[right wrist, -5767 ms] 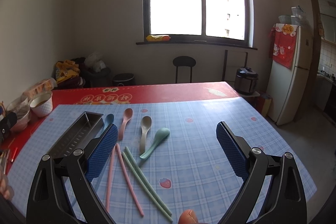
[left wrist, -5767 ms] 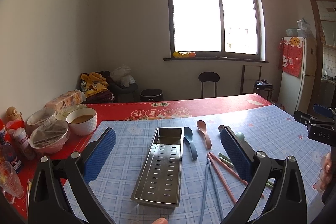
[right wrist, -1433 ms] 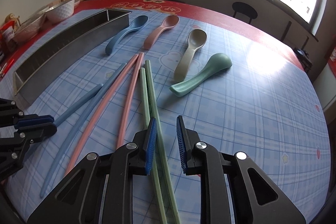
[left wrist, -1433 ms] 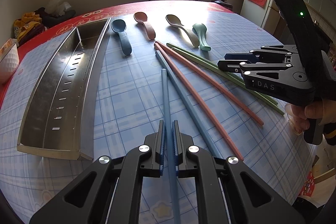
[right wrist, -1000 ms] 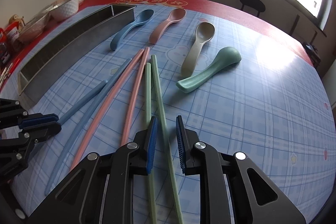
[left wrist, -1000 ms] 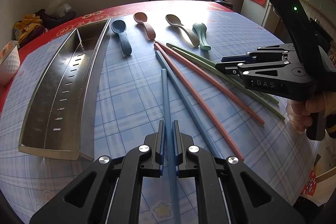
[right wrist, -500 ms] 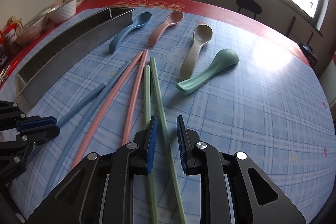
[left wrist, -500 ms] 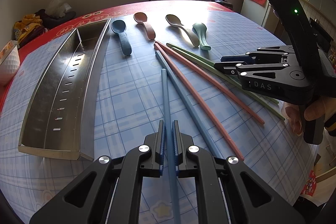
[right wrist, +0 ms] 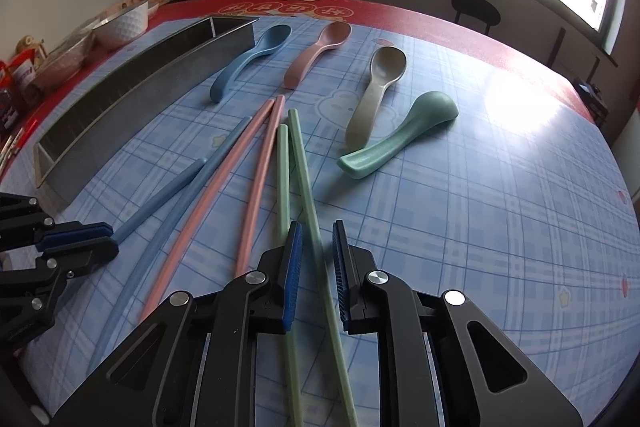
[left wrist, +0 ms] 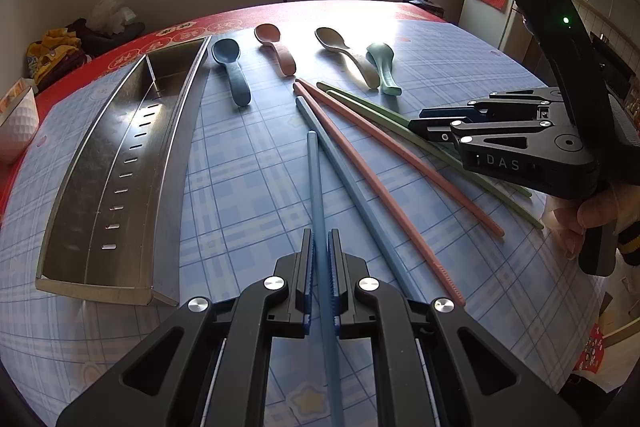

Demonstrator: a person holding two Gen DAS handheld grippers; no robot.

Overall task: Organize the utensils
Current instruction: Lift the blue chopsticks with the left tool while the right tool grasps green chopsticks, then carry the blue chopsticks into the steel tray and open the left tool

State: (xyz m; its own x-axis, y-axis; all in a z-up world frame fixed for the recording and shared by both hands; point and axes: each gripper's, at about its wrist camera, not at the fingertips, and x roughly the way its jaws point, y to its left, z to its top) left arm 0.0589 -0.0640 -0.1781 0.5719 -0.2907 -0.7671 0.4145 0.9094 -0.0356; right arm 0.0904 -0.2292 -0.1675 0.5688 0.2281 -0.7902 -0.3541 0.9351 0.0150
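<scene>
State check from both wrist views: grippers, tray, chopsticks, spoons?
left gripper: shut on blue chopstick
right gripper: open astride green chopstick, jaws have just been closing
metal tray: empty
pink chopsticks: loose on the tablecloth
spoons: all four on the tablecloth, outside the tray

blue-checked tablecloth (left wrist: 248, 183), green chopsticks (right wrist: 304, 179) — pink spoon (right wrist: 320, 51)

Both wrist views look steeply down, close; sharing chopsticks (left wrist: 360, 163).
</scene>
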